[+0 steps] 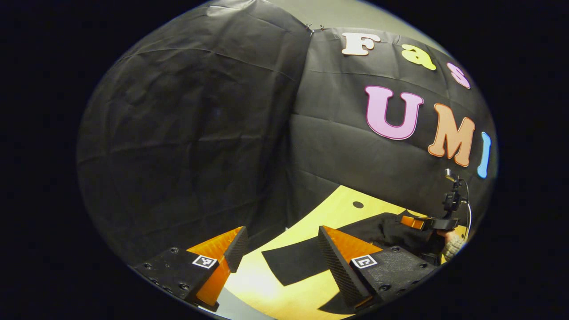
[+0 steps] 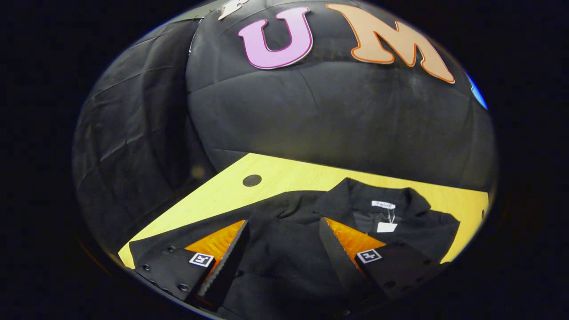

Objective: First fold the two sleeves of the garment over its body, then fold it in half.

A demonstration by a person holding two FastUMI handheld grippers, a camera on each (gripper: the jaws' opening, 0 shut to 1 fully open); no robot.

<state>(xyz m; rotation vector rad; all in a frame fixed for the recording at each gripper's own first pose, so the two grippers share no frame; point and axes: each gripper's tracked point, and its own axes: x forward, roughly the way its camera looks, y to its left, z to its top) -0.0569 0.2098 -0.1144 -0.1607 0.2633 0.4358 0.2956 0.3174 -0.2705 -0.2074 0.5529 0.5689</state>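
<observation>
A black garment [image 2: 311,222] lies spread on the yellow table [image 2: 284,178], low in the right gripper view. The right gripper [image 2: 282,249] hangs over it, fingers apart and empty. The left gripper [image 1: 280,258], also apart, hangs over a sleeve [image 1: 293,262], seemingly poised for the first fold.

The left claw [image 1: 278,255] has two wedge-shaped fingers, orange on their flat outer faces and lined with black ribbed pads [image 1: 237,249] on the inner faces; each finger is fixed to a black block studded with dark screws and bearing a small white square tag with a black pattern. The right claw [image 2: 282,251] is built the same way; orange wedges, black ribbed inner faces, black screw-dotted mounts, a white patterned tag on each. In the left gripper view the right claw [image 1: 411,222] appears farther off as a black frame with an orange finger, a small black post rising from it and a thin dark cable looping alongside; the hand [image 1: 451,244] holding it wears a light knitted cuff.
</observation>
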